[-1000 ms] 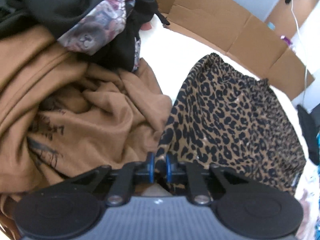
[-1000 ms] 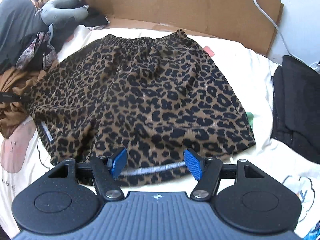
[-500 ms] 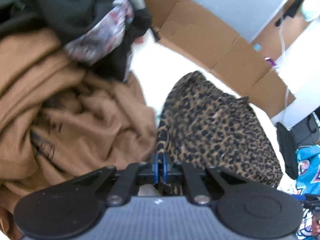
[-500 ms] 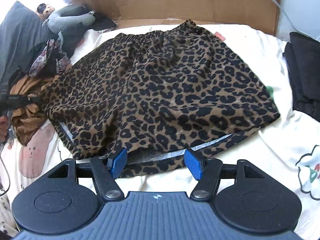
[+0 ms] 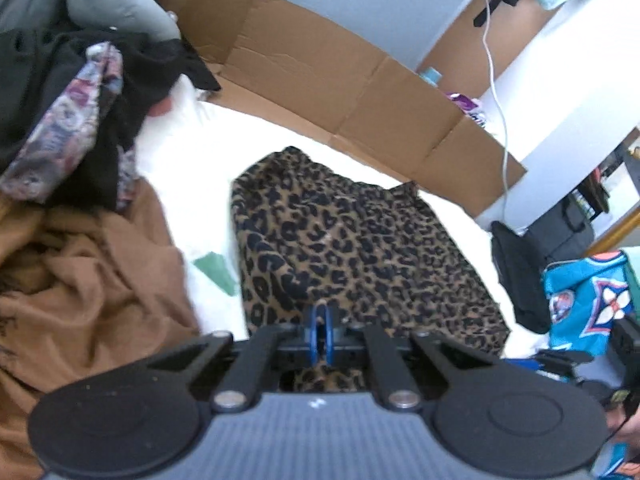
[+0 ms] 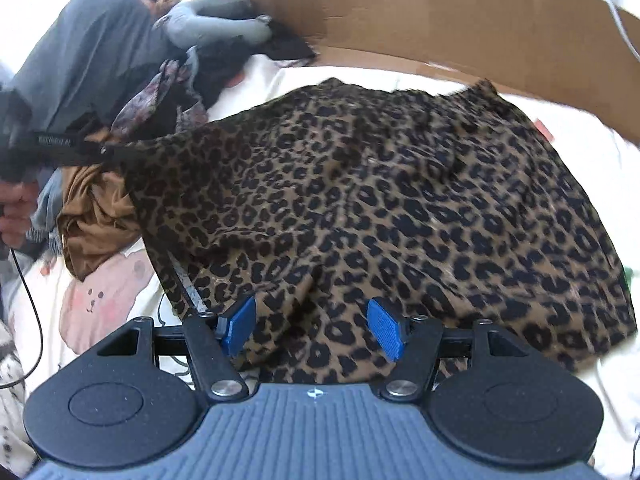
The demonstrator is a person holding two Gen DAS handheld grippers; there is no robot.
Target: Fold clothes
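Observation:
A leopard-print skirt [image 6: 380, 208] lies spread on the white bed sheet [image 5: 188, 168], its left corner lifted off the bed. My left gripper [image 5: 320, 330] is shut on that corner of the leopard-print skirt [image 5: 360, 248], the cloth pinched between the blue pads. In the right wrist view the left gripper [image 6: 96, 148] shows at the far left, holding the raised corner taut. My right gripper [image 6: 312, 328] is open just above the skirt's near hem, with cloth lying under and between its blue pads [image 6: 386, 328].
A brown garment [image 5: 80, 280] is heaped at the left, with dark and floral clothes [image 5: 68, 120] behind it. Cardboard panels [image 5: 340, 80] line the far edge of the bed. A black folded item [image 5: 516, 268] and a teal printed cloth [image 5: 588, 296] lie at the right.
My left gripper has lifted the skirt's corner up and toward the right, off the brown pile. My right gripper has moved forward over the near hem, still open.

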